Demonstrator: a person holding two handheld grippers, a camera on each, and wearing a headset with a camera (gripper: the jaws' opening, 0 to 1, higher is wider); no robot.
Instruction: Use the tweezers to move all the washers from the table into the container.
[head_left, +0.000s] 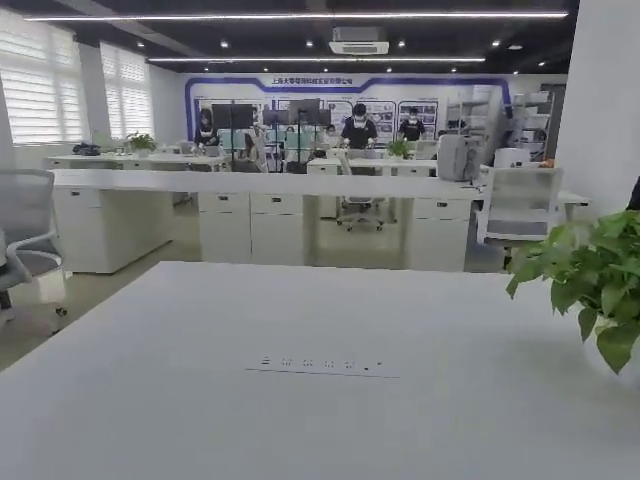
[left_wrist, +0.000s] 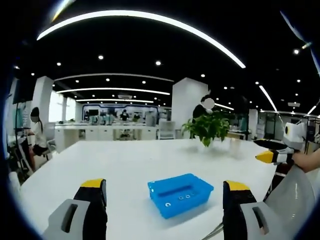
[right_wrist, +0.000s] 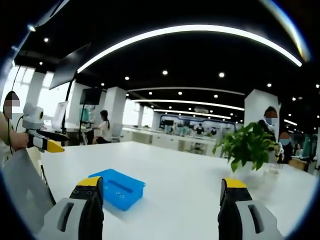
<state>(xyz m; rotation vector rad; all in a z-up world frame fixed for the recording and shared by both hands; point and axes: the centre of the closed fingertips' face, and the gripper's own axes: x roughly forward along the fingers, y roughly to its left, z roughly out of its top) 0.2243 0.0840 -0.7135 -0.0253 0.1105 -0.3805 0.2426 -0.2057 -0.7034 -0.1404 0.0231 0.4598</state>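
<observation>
Left gripper spread, blue container just ahead

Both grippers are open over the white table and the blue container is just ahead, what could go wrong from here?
The small pieces in a row, likely washers, look tiny: they may slip or flick away when pinched. The blue container looks light; the open left gripper could shove it. The plant spreads over the table; the right gripper might snag it.
</observation>
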